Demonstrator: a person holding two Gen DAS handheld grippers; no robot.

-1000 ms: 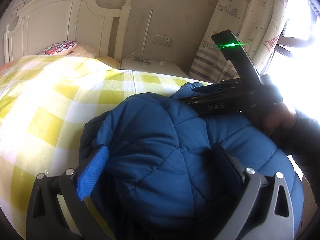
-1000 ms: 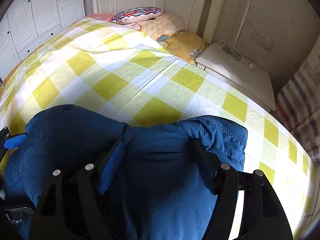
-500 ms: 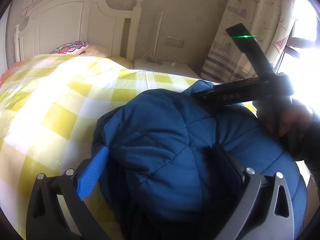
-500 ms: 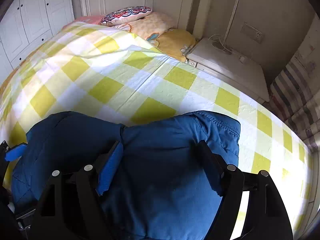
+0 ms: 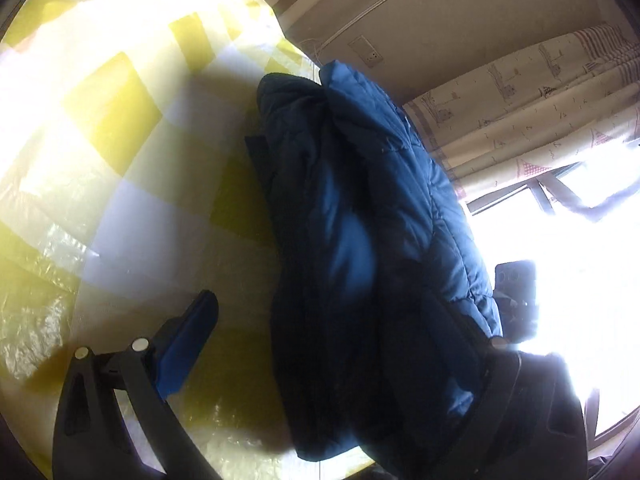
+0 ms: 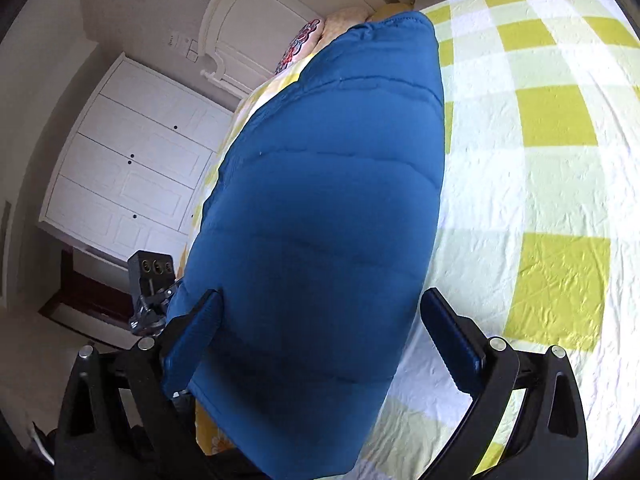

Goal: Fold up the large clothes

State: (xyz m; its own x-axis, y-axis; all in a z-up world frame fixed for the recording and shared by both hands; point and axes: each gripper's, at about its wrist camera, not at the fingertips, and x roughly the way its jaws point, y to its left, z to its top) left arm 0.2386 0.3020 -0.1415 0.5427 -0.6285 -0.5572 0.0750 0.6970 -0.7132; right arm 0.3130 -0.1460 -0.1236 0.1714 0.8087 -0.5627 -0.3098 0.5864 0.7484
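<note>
Two hand-held grippers flank a blue quilted jacket (image 6: 328, 208) that lies bundled on the bed (image 6: 552, 128), on its yellow-and-white checked cover, with a white wardrobe (image 6: 132, 168) and headboard (image 6: 256, 28) beyond. Judging by the compact, doubled-over shape, the fold looks nearly made and the step in hand is letting go cleanly. To do that well, I would draw each tool straight back along its own line rather than sideways, so the padded layers are not dragged open, and keep low until the fingers are clear of the fabric; puffy filling tends to spring up, so a light press on top afterwards may help it settle. The right hand-held gripper (image 6: 324, 344) has just been opening, and its jaws now stand spread wide with the jacket's near end between them: the left blue pad (image 6: 192, 340) looks to lie against the fabric's edge, while the right one stands apart over the bedcover, so nothing is pinched. The left hand-held gripper (image 5: 340, 344) is also spread; its blue finger (image 5: 184, 344) hangs clear above the cover, while the other is lost in shadow against the jacket's dark side, so whether that one touches the cloth I cannot tell.
</note>
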